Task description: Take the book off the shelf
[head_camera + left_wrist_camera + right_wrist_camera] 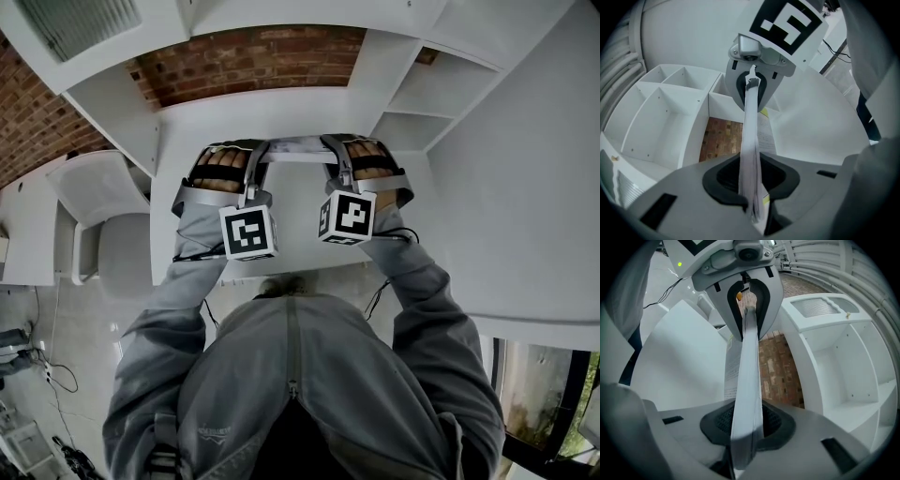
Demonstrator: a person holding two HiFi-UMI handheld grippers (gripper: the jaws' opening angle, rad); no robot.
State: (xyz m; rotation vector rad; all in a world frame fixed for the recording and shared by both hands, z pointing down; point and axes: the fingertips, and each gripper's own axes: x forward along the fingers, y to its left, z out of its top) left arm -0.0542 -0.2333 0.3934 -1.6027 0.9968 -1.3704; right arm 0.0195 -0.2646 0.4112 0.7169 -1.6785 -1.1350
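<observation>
Securely, book (298, 148) in left gripper (750, 187), right gripper (745, 427).

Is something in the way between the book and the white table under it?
Nothing visible is. The book is clamped at its two ends by the left hand-held gripper and the right hand-held gripper. The part of the white table right below it looks bare.

The thin, pale grey book (751, 140) stands edge-up and level above the white counter (281, 117). Its ends are clamped in the left hand-held gripper (751, 197) and the right hand-held gripper (745, 427).
</observation>
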